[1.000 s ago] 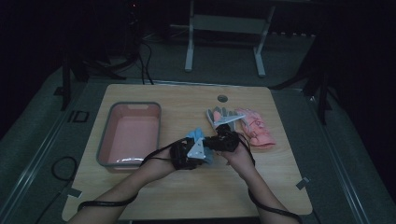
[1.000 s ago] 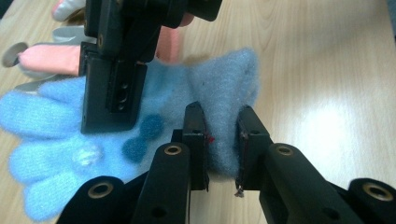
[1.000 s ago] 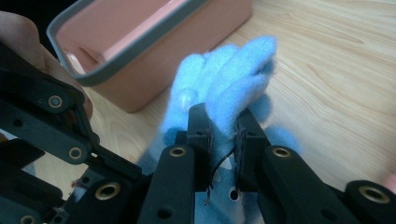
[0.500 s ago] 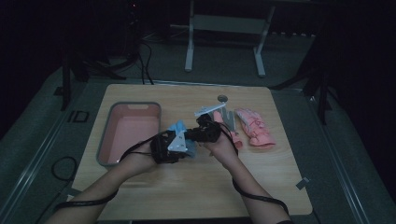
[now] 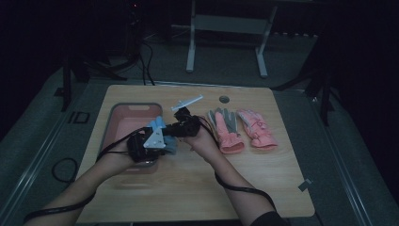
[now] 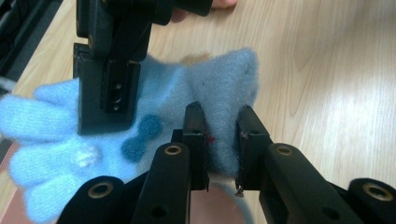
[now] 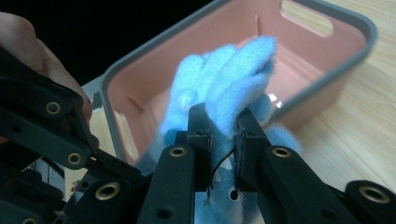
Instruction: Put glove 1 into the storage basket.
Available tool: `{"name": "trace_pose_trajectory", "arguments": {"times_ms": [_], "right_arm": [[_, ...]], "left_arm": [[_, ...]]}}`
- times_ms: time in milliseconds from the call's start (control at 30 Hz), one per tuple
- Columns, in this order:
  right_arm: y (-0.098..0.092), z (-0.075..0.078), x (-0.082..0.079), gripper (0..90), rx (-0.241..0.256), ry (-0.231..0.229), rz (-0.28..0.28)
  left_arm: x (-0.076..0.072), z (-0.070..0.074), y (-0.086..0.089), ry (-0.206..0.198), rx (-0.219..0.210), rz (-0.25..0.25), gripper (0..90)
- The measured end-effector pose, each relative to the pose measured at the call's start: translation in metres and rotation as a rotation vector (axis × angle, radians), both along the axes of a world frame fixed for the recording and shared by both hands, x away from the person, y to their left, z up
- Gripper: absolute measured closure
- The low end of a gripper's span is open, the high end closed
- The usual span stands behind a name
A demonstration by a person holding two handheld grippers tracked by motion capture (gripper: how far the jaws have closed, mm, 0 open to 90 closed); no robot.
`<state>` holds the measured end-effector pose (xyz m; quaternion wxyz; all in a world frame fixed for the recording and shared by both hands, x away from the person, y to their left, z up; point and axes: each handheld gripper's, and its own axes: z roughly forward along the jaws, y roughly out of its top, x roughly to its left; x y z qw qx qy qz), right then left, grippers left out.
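A fluffy light-blue glove (image 5: pixel 156 124) hangs over the near right corner of a pink tray (image 5: pixel 134 106), held between both grippers. My left gripper (image 5: pixel 151 141) is shut on the glove's cuff part (image 6: pixel 219 74), its jaws (image 6: pixel 220 116) pinching a fold. My right gripper (image 5: pixel 181 127) is shut on the finger end (image 7: pixel 224 70), with its jaws (image 7: pixel 222 119) closed over the fabric. In the left gripper view the right gripper (image 6: pixel 112 70) clamps the glove beside its dark-blue bow. The tray's rim (image 7: pixel 336 18) lies just behind the glove.
Two pink gloves (image 5: pixel 226 129) (image 5: pixel 256 129) lie side by side on the wooden table (image 5: pixel 197 188), right of my hands. A small round hole (image 5: pixel 224 99) sits near the table's far edge. A metal frame stands on the floor beyond.
Both grippers have carried the blue glove left, from beside the pink gloves to the tray's near right corner. The pink gloves now lie uncovered.
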<state>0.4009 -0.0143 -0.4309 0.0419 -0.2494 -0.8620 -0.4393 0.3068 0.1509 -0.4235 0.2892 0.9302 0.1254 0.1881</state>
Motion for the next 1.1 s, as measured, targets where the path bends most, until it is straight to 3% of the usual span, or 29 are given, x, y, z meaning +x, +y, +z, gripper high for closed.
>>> {"name": "trace_pose_trajectory", "arguments": {"times_ms": [333,567,667,933,1100], "right_arm": [[0.056,-0.003,0.006,79.9,0.013,0.026,0.046],[0.082,-0.018,0.014,79.8,0.017,0.058,0.051],[0.085,-0.025,0.016,79.8,0.009,0.073,0.043],[0.092,-0.050,0.025,78.8,-0.076,0.117,0.015],[0.093,-0.053,0.028,71.4,-0.129,0.122,-0.030]], "left_arm": [[0.001,-0.006,0.048,0.018,0.015,0.060,78.1],[0.007,-0.020,0.075,0.037,0.021,0.045,78.1],[0.013,-0.030,0.079,0.061,0.024,0.026,78.1],[0.029,-0.052,0.079,0.099,0.040,-0.043,78.0],[0.041,-0.058,0.078,0.137,0.054,-0.067,77.8]]}}
